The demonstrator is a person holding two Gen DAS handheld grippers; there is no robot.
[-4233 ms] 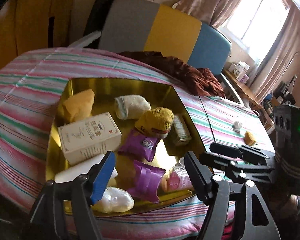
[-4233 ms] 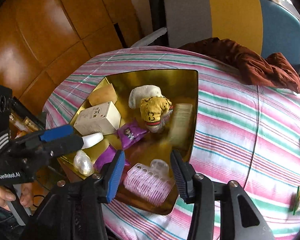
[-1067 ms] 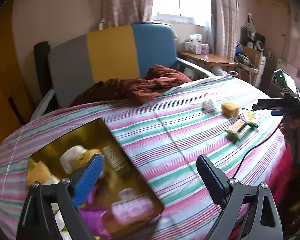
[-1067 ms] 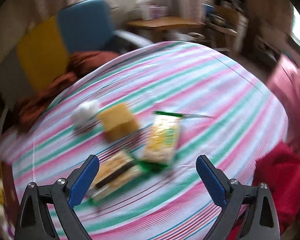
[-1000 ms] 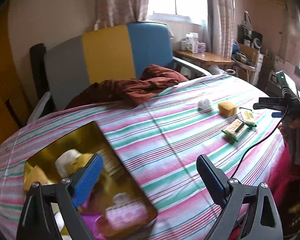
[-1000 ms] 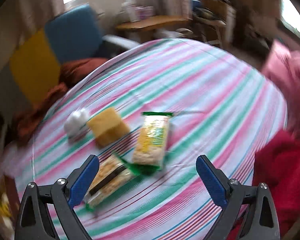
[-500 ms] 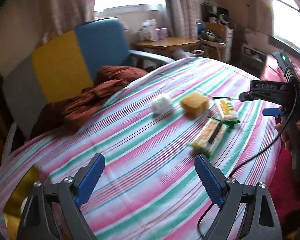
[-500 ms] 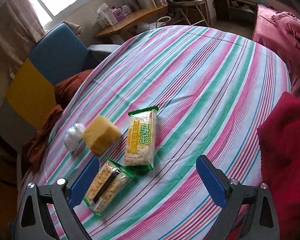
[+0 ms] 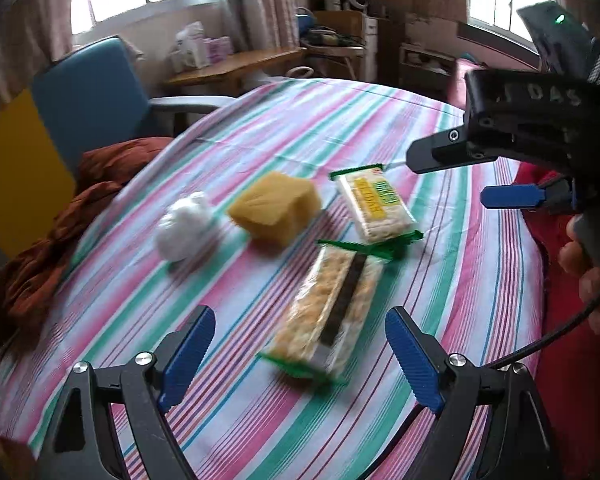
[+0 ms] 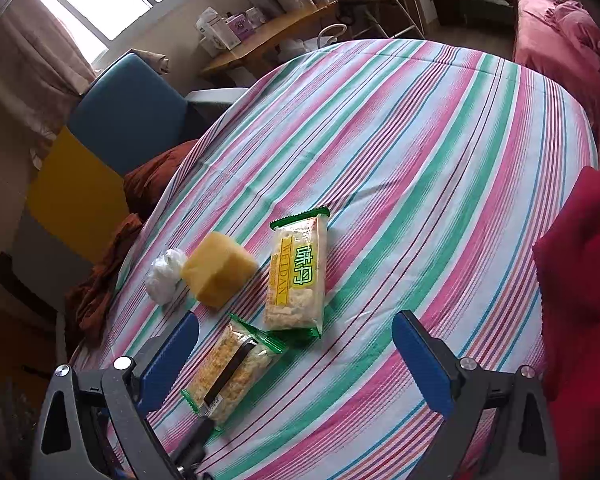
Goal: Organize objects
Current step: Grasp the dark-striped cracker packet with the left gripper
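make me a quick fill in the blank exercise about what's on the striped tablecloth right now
1. The crumpled white plastic ball lies beside the ____ sponge block.
2. The green-edged snack packet with yellow lettering lies ____ on the striped tablecloth.
3. The snack packet with a dark centre strip lies ahead of the left tool, whose jaws are ____.

Missing words: yellow; flat; open

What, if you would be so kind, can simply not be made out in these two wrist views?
- Striped-label snack pack: motion blur in the left wrist view hides its print.
- Same pack in the right wrist view: its near end sits behind a dark finger tip.
- Boxes on the far desk: too small to read.
- Brown cloth: partly cut off at the table edge.
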